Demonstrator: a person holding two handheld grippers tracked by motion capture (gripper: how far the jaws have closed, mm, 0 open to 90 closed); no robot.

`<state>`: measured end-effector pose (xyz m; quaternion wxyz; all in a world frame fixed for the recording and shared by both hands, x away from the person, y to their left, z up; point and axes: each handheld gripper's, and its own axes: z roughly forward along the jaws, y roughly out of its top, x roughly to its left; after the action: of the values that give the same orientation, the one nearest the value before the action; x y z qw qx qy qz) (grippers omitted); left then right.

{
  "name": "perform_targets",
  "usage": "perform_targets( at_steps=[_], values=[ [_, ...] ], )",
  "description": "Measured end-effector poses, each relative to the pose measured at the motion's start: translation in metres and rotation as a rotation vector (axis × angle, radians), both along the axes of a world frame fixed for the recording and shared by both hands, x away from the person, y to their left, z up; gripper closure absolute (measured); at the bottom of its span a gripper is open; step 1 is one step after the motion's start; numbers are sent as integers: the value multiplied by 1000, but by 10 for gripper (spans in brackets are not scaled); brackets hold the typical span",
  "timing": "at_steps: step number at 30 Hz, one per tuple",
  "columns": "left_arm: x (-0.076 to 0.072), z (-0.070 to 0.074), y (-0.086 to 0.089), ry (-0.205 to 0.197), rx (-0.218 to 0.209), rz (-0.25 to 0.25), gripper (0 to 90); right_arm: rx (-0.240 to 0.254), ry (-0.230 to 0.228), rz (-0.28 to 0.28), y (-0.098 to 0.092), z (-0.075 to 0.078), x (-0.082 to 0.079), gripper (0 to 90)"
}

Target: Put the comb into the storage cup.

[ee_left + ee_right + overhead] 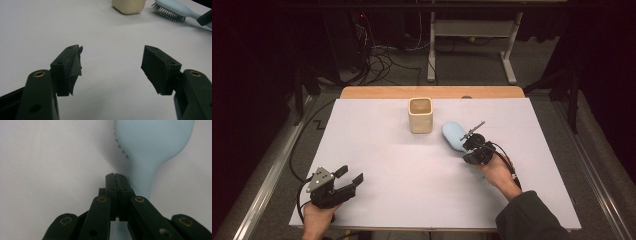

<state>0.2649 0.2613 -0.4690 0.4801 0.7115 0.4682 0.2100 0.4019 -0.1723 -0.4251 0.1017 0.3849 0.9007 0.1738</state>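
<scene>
A light blue hairbrush (453, 134) lies bristles down on the white table top (412, 175), to the right of a cream square cup (420, 115). My right gripper (470, 144) rests over the brush's handle with its jaws shut tight together. In the right gripper view the shut tips (116, 175) sit just left of the handle's neck, and the brush (152, 140) widens beyond them. My left gripper (350, 175) lies at the front left, open, with nothing between its jaws (111, 62). From there the cup (128, 5) and brush (172, 8) show far off.
A bare wooden strip (432, 92) runs along the table's far edge. Beyond it stand a white desk frame (472, 30) and loose cables (382, 60) on the floor. A metal rail (267, 175) borders the table's left side.
</scene>
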Motion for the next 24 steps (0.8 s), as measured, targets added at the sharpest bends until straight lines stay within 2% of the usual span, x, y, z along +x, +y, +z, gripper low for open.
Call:
perform_targets(
  at_steps=[3,6,11,14,20,24],
  values=[
    [0,0,0,1,-1,-2,325,35,-17,1,-1,5,-2,898],
    [0,0,-1,1,-1,-5,325,46,-45,-3,-1,10,-3,881],
    [0,0,0,0,0,-3,325,82,-81,-34,-6,14,-1,786],
    [0,0,0,0,0,-3,325,90,-76,-60,-8,14,3,731],
    [0,0,0,-2,1,-1,325,67,-73,-120,-9,9,10,581],
    [0,0,0,-2,0,2,325,54,-43,-128,-7,4,15,571]
  ],
)
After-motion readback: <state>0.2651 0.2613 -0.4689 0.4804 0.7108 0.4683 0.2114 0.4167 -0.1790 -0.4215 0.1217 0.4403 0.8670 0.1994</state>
